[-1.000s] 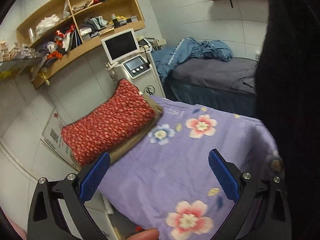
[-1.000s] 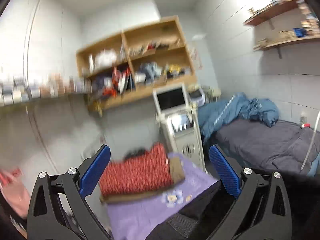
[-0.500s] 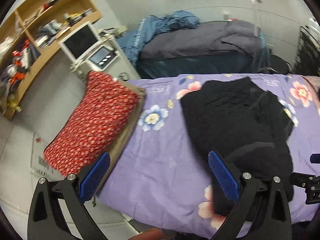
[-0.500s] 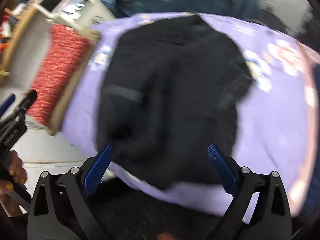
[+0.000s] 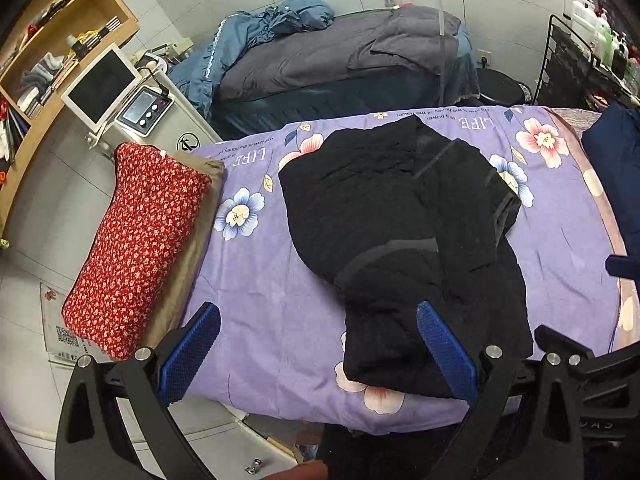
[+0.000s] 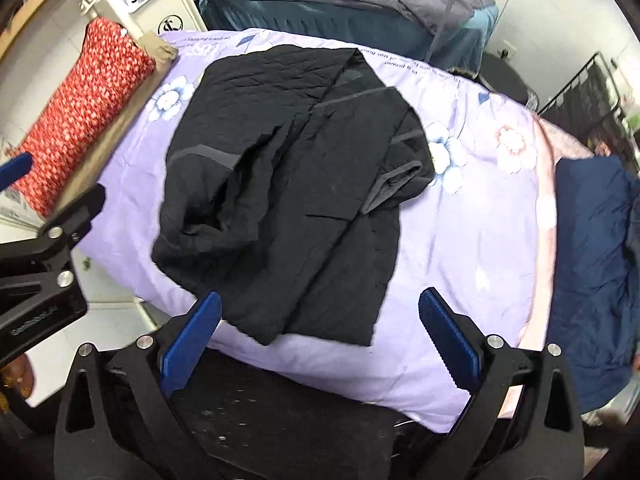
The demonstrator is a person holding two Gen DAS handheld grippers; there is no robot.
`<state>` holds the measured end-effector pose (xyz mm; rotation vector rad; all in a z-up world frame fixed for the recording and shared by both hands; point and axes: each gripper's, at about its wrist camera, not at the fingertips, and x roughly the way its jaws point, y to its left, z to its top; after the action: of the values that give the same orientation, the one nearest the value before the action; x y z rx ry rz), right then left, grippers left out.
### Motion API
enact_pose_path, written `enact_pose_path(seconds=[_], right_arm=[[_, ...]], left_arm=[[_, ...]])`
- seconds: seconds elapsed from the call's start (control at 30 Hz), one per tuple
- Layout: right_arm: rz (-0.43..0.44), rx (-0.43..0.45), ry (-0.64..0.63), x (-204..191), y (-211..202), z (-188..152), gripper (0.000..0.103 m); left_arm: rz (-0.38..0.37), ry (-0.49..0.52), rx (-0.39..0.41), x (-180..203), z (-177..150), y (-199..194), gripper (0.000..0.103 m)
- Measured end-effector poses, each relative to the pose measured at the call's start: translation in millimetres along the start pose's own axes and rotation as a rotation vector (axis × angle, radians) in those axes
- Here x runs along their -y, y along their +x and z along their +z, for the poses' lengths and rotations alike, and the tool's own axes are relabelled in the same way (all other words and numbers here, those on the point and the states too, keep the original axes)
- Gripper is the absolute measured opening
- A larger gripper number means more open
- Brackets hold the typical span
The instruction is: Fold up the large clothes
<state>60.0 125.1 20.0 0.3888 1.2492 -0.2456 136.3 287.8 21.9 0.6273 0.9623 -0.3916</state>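
Observation:
A black quilted jacket lies crumpled on the purple floral bedsheet; it also shows in the right wrist view, on the sheet. My left gripper is open and empty, above the bed's near edge, left of the jacket's lower end. My right gripper is open and empty, hovering over the jacket's near hem. The left gripper's black frame appears at the left of the right wrist view.
A red patterned pillow lies on a tan cushion at the bed's left end. A dark blue garment lies at the right end. A white machine with a screen, wall shelves and a second grey bed stand behind.
The jacket was hanging beside the camera a second ago and now lies on the sheet. Both grippers swung down to look at the bed and stayed open.

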Motion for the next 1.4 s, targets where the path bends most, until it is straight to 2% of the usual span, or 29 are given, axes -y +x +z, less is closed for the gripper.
enact_pose_path(seconds=[0.43,1.4], right_arm=[[-0.012,0.014,-0.043,3,-3,-9,0.097],[0.025,0.002,-0.04,11,4,-9,0.097]], left_arm=[[-0.002,-0.042,-0.057,-2,-4,7,0.097],[0.006,-0.048,-0.089,0,-8,14,0.097]])
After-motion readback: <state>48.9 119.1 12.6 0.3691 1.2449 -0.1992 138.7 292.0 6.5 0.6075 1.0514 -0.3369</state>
